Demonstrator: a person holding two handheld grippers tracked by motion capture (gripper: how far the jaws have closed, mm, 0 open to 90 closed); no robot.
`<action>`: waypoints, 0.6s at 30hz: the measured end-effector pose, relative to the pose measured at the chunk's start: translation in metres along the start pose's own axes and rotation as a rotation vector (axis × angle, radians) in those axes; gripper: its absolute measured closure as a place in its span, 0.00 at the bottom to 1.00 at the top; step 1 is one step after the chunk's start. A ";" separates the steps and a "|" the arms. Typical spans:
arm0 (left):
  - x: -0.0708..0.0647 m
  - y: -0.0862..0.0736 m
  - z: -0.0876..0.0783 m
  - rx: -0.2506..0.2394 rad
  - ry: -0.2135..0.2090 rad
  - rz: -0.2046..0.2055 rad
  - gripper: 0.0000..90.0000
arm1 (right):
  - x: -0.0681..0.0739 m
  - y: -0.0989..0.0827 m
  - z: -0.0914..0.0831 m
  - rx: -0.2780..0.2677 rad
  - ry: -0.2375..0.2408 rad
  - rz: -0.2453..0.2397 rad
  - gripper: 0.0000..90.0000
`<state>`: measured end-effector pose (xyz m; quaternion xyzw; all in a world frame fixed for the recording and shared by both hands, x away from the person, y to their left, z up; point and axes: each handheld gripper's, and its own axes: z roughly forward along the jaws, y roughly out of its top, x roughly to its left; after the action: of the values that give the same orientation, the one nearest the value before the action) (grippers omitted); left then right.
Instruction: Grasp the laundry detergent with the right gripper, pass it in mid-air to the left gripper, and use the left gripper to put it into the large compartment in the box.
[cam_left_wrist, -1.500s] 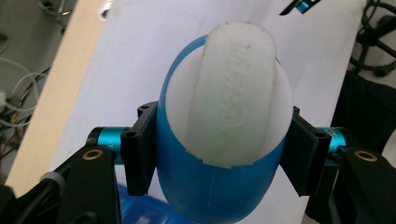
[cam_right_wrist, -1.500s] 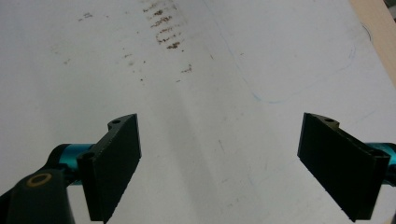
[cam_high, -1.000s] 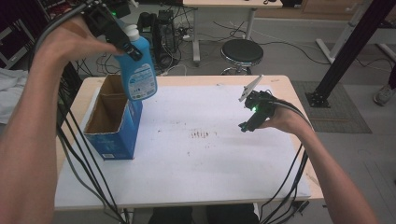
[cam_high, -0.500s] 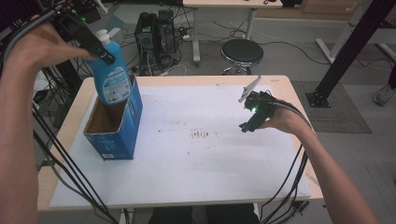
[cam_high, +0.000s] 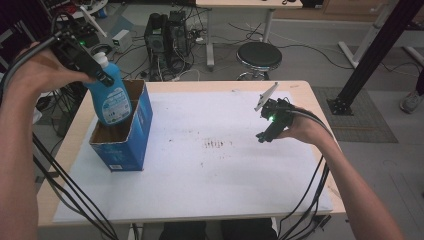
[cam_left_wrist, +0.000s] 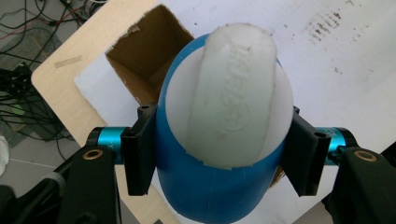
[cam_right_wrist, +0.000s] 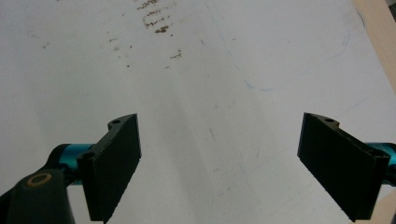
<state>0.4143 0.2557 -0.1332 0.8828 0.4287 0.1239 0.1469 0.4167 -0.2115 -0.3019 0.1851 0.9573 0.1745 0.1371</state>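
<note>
Left gripper (cam_left_wrist: 219, 158): its two black jaws squeeze the blue bottle (cam_high: 111, 97) from both sides, just under the white cap (cam_left_wrist: 233, 93). It grabs up high so the bottom hangs free.
Bottle: it hangs a bit tilted, with its bottom down inside the open top of the blue box (cam_high: 125, 135). It looks like it is going in, but I cannot be sure.
Box: it stands open near the left edge of the table (cam_high: 305, 90), on the white sheet (cam_high: 210, 185). The open top makes an easy hole to aim at.
Right gripper (cam_right_wrist: 219, 168): its jaws are wide apart and hold nothing. It waits low over the white sheet, well apart from the box, so it is not in the way.
Sheet: it has some small brown marks (cam_high: 215, 144) in the middle.
</note>
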 end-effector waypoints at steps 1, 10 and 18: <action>0.001 -0.002 0.004 0.004 -0.005 0.000 0.41 | 0.000 0.000 0.001 -0.003 0.002 -0.005 0.14; 0.002 -0.019 0.044 0.036 -0.046 0.012 0.41 | 0.003 0.002 0.003 0.020 0.007 -0.013 0.14; 0.000 -0.031 0.081 0.058 -0.078 0.034 0.41 | 0.005 0.000 0.007 0.029 0.005 -0.017 0.14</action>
<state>0.4195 0.2618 -0.2192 0.8980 0.4109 0.0795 0.1358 0.4149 -0.2074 -0.3093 0.1784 0.9616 0.1600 0.1335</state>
